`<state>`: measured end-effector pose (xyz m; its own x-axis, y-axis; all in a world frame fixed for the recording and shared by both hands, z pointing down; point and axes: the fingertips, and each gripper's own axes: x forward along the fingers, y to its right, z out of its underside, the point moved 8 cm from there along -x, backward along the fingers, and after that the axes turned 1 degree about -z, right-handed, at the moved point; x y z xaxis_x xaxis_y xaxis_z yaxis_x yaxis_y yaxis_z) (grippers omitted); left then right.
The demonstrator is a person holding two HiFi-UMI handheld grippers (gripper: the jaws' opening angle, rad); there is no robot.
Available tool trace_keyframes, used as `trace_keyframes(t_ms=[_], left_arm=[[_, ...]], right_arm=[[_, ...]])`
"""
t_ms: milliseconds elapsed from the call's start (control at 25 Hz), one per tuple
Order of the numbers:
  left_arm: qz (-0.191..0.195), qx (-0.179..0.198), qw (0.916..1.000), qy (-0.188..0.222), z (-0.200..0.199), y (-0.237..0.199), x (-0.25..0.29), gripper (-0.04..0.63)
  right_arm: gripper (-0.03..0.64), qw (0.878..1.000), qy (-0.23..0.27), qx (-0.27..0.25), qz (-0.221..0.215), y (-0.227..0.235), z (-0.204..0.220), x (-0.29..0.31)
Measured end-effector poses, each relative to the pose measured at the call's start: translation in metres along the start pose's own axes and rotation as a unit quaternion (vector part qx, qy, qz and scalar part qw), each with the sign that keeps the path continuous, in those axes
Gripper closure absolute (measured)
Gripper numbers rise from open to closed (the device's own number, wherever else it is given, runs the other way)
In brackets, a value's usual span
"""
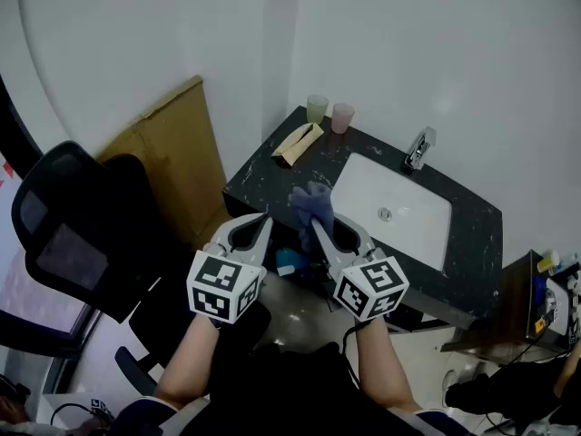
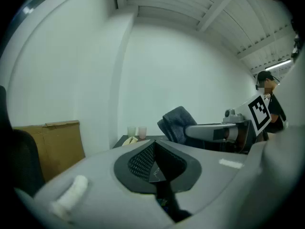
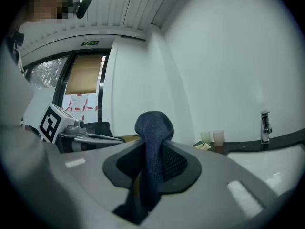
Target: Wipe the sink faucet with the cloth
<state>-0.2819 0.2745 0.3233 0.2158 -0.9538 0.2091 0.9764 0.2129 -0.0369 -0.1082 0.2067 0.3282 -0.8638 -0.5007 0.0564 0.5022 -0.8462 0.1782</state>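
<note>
I have the blue cloth (image 3: 153, 128) pinched in my right tongs (image 3: 153, 168), left tongs (image 2: 155, 163) pressed together empty, but the faucet (image 1: 418, 148) stands well apart, wiping not yet begun.

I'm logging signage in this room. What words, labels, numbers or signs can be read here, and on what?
No text reads clearly.
Green sign above the doorway: too small to read.
Red-and-white notices by the doorway: blurred.
Marker cubes: square patterns only, no letters.
</note>
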Motion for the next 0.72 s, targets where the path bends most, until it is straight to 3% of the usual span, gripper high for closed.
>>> trace_keyframes(t_ms=[240, 720], left_arm=[[0.018, 0.009, 0.9998, 0.0, -0.008, 0.029, 0.028, 0.595], [0.107, 0.018, 0.994, -0.005, -0.021, 0.135, 0.13, 0.595]], right_arm=[[0.531, 1.0, 0.011, 0.006, 0.017, 0.031, -0.007, -0.022], [0.531, 0.994, 0.009, 0.02, 0.106, 0.134, -0.01, -0.114]])
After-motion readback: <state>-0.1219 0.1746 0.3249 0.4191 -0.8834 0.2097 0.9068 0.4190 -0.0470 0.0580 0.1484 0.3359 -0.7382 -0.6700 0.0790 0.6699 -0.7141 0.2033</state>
